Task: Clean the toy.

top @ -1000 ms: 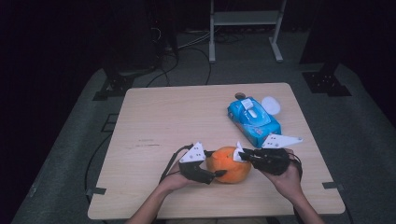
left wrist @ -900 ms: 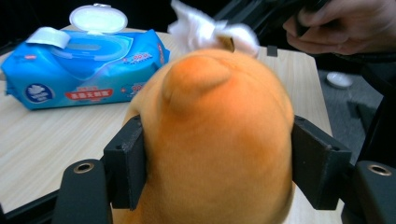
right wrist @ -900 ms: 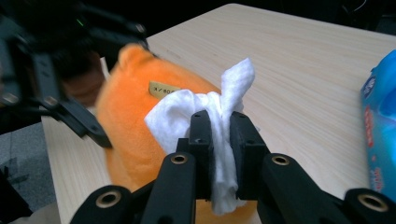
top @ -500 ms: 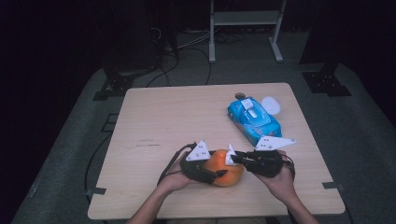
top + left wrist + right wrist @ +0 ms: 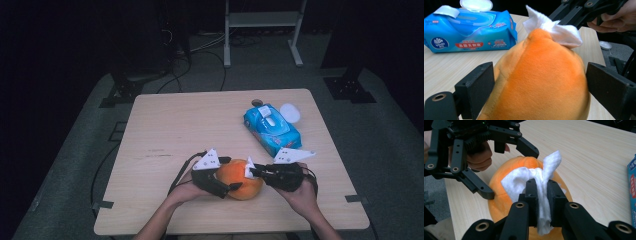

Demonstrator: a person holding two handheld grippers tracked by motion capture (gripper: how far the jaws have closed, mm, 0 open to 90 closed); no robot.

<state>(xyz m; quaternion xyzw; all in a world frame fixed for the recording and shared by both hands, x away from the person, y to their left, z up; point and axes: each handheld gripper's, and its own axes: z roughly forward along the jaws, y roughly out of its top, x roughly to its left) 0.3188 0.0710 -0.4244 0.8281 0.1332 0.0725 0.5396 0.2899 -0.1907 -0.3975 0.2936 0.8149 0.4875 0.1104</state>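
1. Orange plush toy [image 5: 241,178]: lies on the desk [image 5: 200,125] at the lower centre of the high view, between the two grippers.
2. Left gripper [image 5: 226,176]: its jaws have just been opening and now stand wide on either side of the toy; in the left gripper view a gap shows at the right pad, while contact at the left pad cannot be told.
3. Right gripper [image 5: 251,172]: closed on a white wipe [image 5: 541,187], which is pinched between its pads and draped over the top of the toy.
4. Blue wet-wipe pack [image 5: 272,128]: lies at the upper right of the desk, its lid flipped open, well apart from the toy.
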